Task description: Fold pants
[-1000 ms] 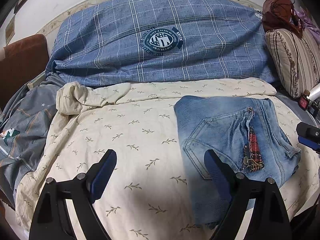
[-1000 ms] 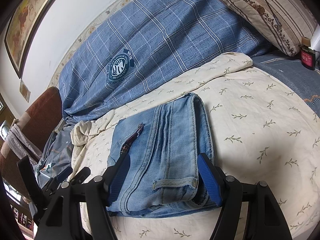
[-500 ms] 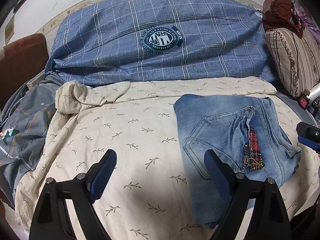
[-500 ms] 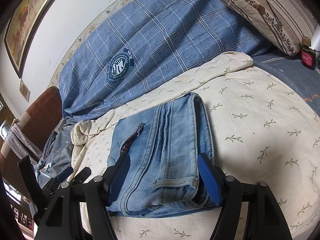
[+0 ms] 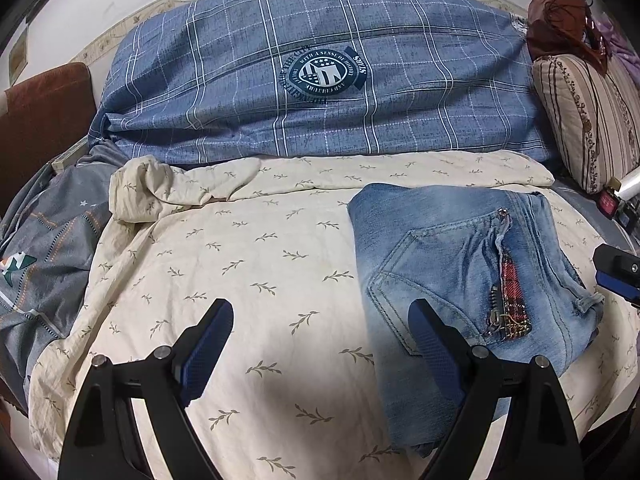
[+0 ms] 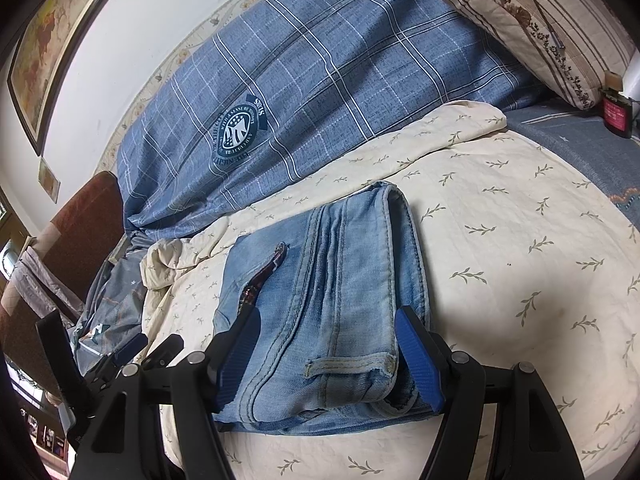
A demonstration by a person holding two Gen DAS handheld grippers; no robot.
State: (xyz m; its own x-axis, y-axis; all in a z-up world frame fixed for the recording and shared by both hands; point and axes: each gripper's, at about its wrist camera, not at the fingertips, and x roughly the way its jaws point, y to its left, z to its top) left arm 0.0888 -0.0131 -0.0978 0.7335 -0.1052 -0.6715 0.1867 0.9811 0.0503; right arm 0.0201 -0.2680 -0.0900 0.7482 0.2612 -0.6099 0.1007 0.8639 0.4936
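Crowding folded jeans (image 5: 460,280): plaid duvet (image 5: 320,76), striped pillow (image 5: 588,116) behind

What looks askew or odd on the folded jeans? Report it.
The folded light-blue denim jeans lie neatly on the cream leaf-print sheet. Only oddity: a red plaid strip at the pocket seam, frayed with loose threads; possibly decorative.
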